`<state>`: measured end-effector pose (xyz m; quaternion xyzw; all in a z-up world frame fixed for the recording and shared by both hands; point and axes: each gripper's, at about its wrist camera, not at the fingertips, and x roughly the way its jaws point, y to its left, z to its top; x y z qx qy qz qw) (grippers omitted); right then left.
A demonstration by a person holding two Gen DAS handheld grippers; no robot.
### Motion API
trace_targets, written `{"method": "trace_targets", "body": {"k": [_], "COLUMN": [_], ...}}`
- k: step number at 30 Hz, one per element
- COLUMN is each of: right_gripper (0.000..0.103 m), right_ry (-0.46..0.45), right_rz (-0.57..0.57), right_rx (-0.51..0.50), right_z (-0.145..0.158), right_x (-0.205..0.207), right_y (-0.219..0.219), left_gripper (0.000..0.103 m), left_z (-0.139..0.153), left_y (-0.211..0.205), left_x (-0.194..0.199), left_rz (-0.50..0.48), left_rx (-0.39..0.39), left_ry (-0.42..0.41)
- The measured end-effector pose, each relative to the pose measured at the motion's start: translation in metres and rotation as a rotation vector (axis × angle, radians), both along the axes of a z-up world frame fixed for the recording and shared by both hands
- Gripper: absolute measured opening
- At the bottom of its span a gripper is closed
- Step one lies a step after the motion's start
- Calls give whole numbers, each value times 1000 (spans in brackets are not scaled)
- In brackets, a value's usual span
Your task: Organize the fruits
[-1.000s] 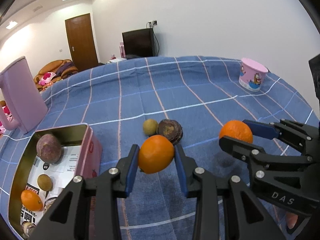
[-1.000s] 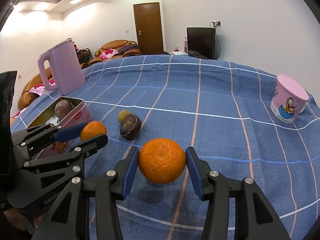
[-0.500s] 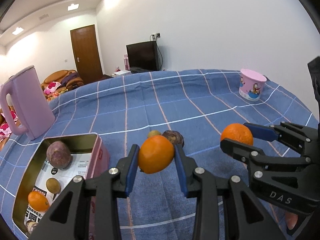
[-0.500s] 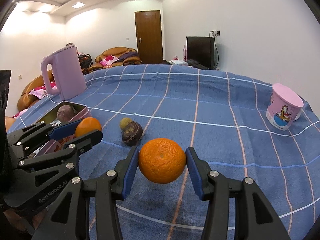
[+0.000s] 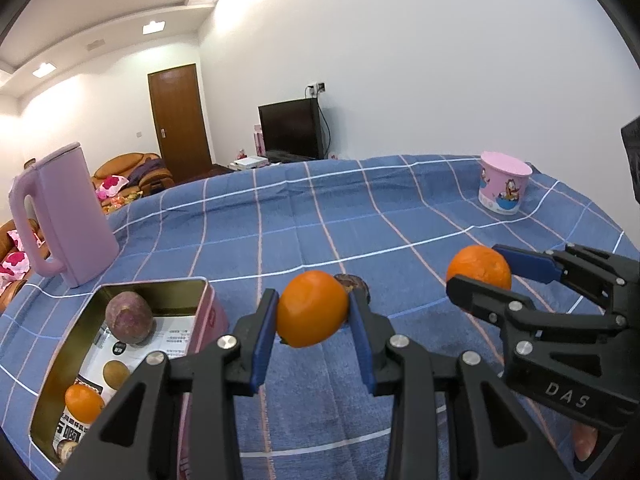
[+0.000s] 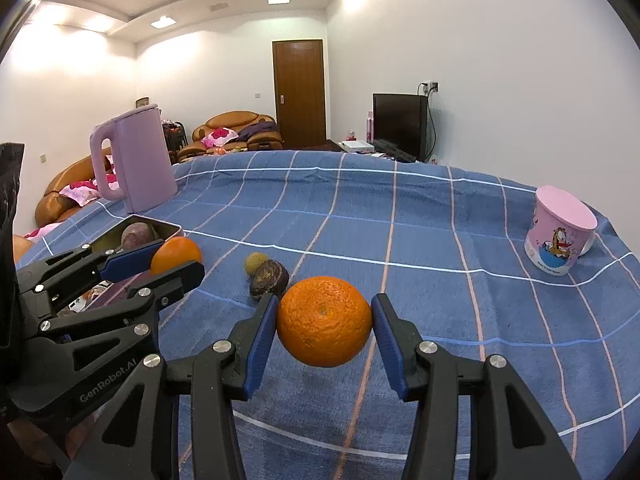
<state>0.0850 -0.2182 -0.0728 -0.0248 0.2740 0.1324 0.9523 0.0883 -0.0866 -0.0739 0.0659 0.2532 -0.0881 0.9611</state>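
You're gripping fruit in both claws.
Left claw (image 5: 313,310) is clenching a small orange (image 5: 312,308); right claw (image 6: 324,332) is clenching a big orange (image 6: 324,326).

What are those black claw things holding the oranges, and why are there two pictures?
They are grabbers that a person squeezes by hand, each with a small camera looking along its fingers, so each picture comes from one grabber. The left gripper pinches a small orange. The right gripper pinches a bigger orange. On the blue checked cloth lie a dark passion fruit and a small greenish fruit. The open tin beside them already holds fruit. A pink kettle and a cartoon cup stand further off.
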Motion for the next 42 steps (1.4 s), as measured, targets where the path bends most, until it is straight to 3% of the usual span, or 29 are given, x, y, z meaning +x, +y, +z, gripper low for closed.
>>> {"method": "trace_targets", "body": {"k": [42], "right_gripper": [50], "right_ry": [-132], "right_rz": [-16], "right_rx": [15], "right_z": [11], "right_x": [-21], "right_y": [-6], "left_gripper": [37], "left_z": [11], "left_y": [13], "left_x": [-22], "left_rz": [36], "left_rx": [-56], "left_ry": [-135]}}
